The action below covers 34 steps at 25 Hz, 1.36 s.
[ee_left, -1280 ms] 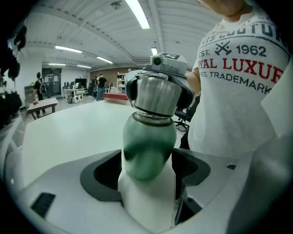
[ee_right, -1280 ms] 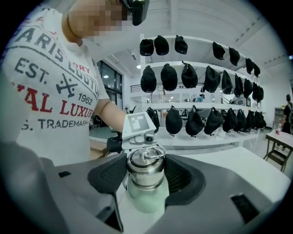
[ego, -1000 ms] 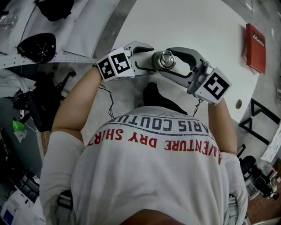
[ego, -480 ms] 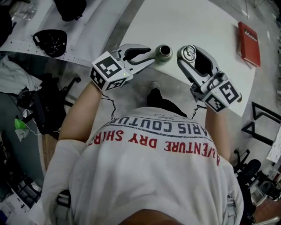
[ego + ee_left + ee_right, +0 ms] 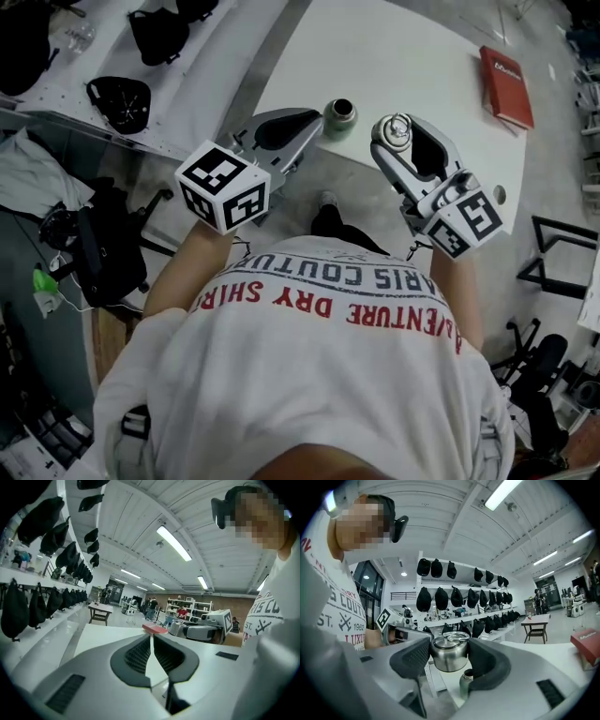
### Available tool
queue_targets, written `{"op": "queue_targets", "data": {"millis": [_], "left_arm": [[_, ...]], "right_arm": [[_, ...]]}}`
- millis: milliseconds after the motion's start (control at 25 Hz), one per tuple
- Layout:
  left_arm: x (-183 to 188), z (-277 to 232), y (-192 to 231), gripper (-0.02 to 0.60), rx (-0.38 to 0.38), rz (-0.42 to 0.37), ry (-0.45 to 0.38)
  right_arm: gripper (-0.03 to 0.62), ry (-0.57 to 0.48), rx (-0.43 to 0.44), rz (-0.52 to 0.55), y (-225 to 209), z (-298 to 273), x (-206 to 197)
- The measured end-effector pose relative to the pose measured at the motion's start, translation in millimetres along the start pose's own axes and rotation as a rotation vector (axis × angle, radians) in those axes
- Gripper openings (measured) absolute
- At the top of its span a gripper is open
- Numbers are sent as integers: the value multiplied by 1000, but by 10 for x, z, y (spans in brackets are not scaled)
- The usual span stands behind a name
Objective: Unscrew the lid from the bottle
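A dark green metal bottle [image 5: 338, 117] stands upright with its mouth open on the white table [image 5: 422, 56], near the front edge. My right gripper [image 5: 397, 133] is shut on the steel lid [image 5: 449, 652], held just right of the bottle and clear of it. From the right gripper view the bottle [image 5: 465, 682] shows below the lid. My left gripper [image 5: 309, 127] is just left of the bottle, apart from it. Its jaws are shut with nothing between them [image 5: 151, 635].
A red book [image 5: 506, 73] lies at the table's far right; it also shows in the left gripper view [image 5: 154, 629]. Black bags [image 5: 117, 98] hang along a white shelf to the left. The table's front edge runs just under both grippers, with floor below.
The lid came off the bottle in my right gripper, which moved right. My left gripper let go of the bottle, drew back to the left and closed its jaws.
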<state>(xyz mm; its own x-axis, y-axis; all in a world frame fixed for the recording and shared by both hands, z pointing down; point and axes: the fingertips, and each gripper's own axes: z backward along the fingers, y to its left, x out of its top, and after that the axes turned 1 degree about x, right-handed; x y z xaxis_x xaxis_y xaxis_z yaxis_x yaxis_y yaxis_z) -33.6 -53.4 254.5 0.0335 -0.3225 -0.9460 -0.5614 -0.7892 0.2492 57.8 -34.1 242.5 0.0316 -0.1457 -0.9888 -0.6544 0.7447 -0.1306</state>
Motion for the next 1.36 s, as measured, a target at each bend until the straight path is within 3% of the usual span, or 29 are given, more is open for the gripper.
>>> {"op": "queue_targets", "data": {"millis": [400, 1360], "left_arm": [[-143, 92, -266, 43, -1, -83, 22], [-328, -22, -171, 43, -9, -67, 64]], "right_arm": [[256, -5, -71, -19, 135, 179, -143], [256, 40, -94, -15, 90, 82, -274]]}}
